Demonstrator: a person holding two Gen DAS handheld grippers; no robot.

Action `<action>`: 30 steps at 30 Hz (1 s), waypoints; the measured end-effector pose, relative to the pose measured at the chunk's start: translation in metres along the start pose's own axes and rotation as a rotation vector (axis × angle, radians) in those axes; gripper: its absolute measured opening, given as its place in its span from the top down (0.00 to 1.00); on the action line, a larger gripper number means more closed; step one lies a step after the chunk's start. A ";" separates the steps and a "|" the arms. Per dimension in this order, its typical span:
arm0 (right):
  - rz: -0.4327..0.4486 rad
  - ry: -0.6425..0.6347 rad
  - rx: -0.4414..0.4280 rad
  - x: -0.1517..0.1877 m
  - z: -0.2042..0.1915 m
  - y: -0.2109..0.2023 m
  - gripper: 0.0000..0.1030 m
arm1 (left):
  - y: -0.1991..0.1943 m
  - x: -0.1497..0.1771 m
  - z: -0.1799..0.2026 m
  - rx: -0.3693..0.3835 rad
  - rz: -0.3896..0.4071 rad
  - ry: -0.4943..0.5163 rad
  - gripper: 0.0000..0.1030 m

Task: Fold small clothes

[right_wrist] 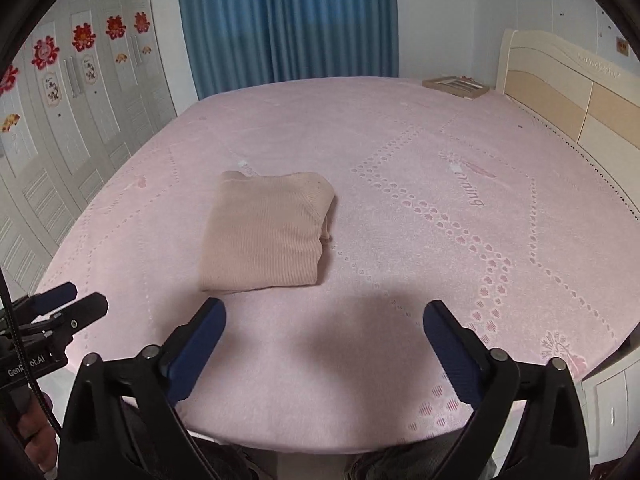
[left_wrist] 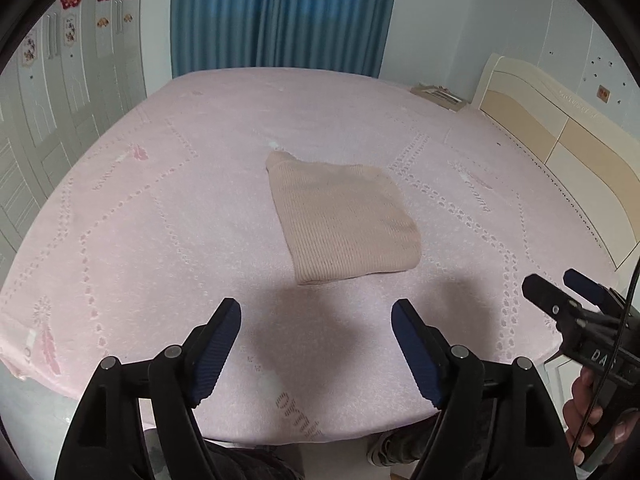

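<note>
The sweater (left_wrist: 340,220) lies folded in a compact square mid-bed (left_wrist: 160,220), well ahead of left tongs (left_wrist: 316,340) and right tongs (right_wrist: 324,340), both apart and empty, so folding looks done; next likely only tidying or withdrawing.

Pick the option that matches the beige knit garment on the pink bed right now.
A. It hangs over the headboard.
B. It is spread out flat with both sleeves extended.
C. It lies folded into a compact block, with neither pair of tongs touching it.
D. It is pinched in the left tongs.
C: the beige knit garment lies as a folded block on the bed, while the left tongs and right tongs gape open short of it.
</note>
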State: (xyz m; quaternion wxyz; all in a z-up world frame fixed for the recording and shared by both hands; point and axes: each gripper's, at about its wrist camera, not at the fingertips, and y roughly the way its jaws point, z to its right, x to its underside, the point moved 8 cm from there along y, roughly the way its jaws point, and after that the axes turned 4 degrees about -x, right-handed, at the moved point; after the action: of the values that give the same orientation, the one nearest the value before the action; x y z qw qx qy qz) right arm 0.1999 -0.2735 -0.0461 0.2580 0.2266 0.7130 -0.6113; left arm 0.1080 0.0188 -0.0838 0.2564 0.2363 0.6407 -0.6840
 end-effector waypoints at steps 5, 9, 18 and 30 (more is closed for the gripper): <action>0.016 -0.012 0.022 0.003 -0.004 -0.024 0.04 | -0.019 0.005 0.006 -0.023 0.027 0.021 0.26; 0.017 -0.024 0.042 0.005 -0.003 -0.034 0.04 | -0.022 0.007 0.007 -0.017 0.025 0.010 0.26; 0.020 0.009 0.012 0.007 0.001 -0.046 0.04 | -0.033 0.009 0.007 -0.029 0.037 0.013 0.26; 0.033 0.010 0.003 0.004 -0.005 -0.056 0.04 | -0.046 0.006 0.002 -0.030 0.060 0.003 0.25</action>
State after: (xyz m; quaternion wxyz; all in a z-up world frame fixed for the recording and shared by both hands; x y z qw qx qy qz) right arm 0.1601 -0.2766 -0.0059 0.2643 0.2417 0.7096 -0.6069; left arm 0.0740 0.0191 -0.0529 0.2796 0.2526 0.6440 -0.6659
